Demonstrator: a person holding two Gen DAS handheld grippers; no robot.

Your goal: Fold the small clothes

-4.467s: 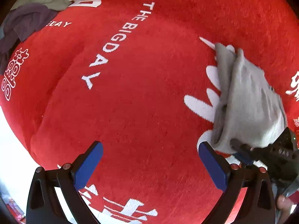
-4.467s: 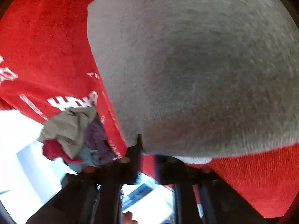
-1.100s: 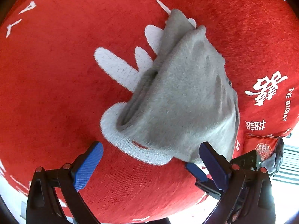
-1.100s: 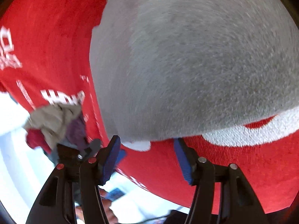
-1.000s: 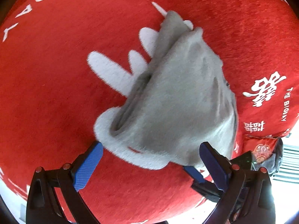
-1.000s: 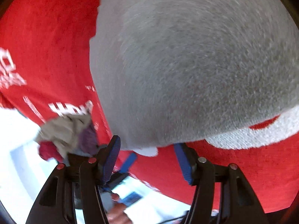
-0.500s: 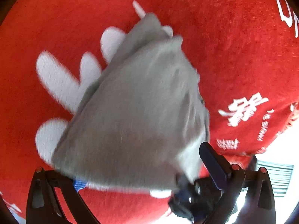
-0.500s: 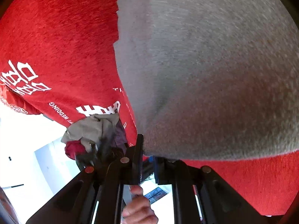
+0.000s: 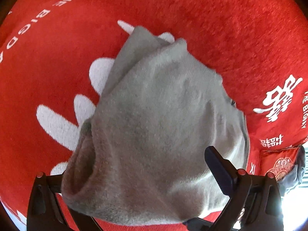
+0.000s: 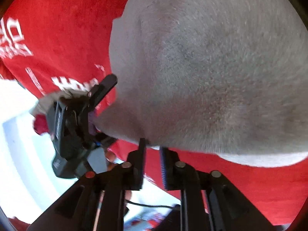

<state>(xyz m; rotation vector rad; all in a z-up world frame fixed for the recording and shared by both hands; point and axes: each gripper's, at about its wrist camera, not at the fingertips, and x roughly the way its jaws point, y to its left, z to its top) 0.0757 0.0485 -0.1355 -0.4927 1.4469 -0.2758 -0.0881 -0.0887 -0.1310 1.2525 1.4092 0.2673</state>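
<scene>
While my left gripper [image 9: 134, 175] tilts steeply down, fingers spread under the cloth [image 9: 159, 127] on the red tabletop [image 9: 231, 28], my right gripper [image 10: 153, 154] is opening at its hem.

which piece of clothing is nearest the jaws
The grey garment, filling both views; the other clothes sit bunched by the red blanket's edge.

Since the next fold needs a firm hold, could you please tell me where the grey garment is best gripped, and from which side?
Probably the thick rolled hem at the near left corner of the grey garment, approached from the near edge. There the cloth curls open and stands off the red blanket, so one finger could slide underneath.
</scene>
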